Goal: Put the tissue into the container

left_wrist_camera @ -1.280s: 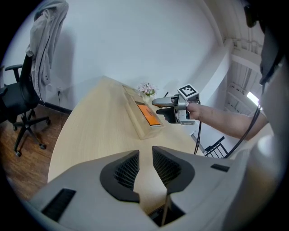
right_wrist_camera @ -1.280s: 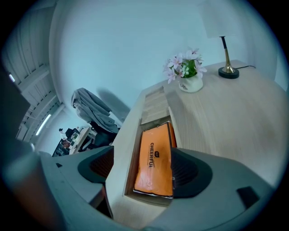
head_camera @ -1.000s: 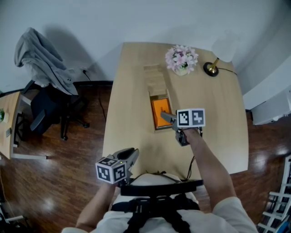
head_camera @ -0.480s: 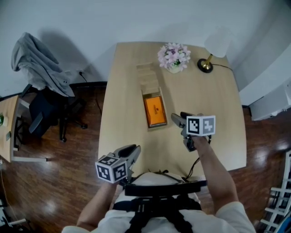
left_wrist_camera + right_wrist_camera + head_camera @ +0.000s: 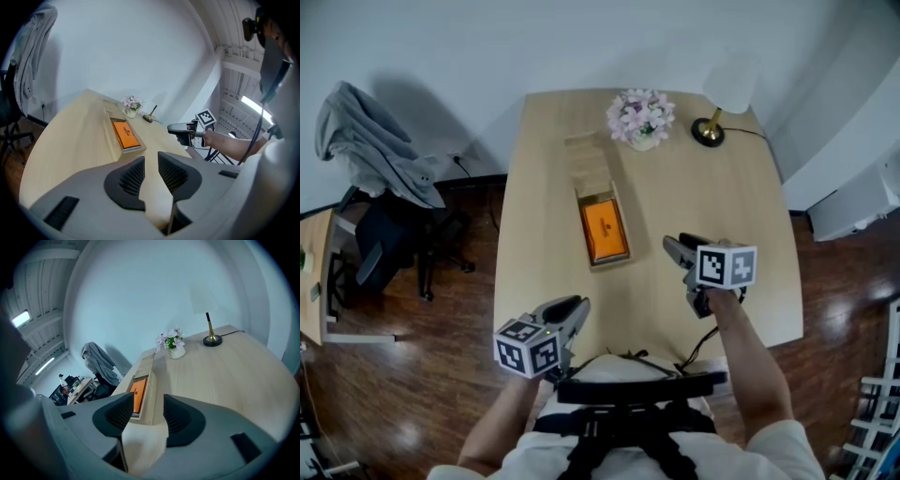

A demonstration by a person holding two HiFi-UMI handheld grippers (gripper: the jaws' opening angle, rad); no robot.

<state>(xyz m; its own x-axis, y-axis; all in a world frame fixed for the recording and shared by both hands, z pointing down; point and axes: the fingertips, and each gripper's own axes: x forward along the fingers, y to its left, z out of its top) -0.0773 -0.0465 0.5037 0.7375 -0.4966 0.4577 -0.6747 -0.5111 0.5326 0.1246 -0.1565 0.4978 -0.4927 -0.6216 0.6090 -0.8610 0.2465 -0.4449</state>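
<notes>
An orange tissue pack [image 5: 603, 230] lies inside the long wooden container [image 5: 590, 173] on the pale table [image 5: 750, 216]. My right gripper [image 5: 675, 247] hovers to the right of the container's near end, apart from it. Its jaws are closing and nothing is between them. In the right gripper view the container [image 5: 150, 373] and the orange pack [image 5: 138, 393] show through the gap of the right gripper [image 5: 147, 402]. My left gripper [image 5: 573, 308] stays at the table's front edge, its jaws a little apart and empty. The left gripper view shows the pack [image 5: 126, 135] ahead of the left gripper [image 5: 151, 162].
A small pot of pink flowers [image 5: 640, 117] and a brass lamp with a white shade [image 5: 713, 120] stand at the table's far end. A chair draped with a grey garment [image 5: 370, 150] sits on the wooden floor at the left.
My right gripper has drawn back from the container's near end toward the right and nearer to me. The left gripper has stayed put.
</notes>
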